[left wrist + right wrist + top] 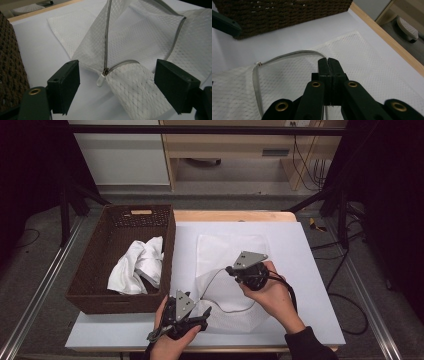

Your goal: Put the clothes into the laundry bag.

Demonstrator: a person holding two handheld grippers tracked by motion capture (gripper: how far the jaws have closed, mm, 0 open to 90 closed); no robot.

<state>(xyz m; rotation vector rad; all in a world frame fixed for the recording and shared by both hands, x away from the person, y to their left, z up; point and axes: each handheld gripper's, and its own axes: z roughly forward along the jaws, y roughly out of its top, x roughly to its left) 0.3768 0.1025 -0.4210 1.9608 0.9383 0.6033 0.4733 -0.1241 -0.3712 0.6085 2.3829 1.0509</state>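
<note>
Black claws, brass rivets, dark sleeve

The right gripper jaws are hiding the pinched mesh bag edge; the basket is getting cropped at the far edge.

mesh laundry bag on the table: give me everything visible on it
The mesh bag is white see-through netting with a grey zipper and a white pull tab. It lies on the white table right of the wicker basket, zipper partly open. The right gripper is shut on its edge, lifting it; the left gripper stands open around the pull.
</note>
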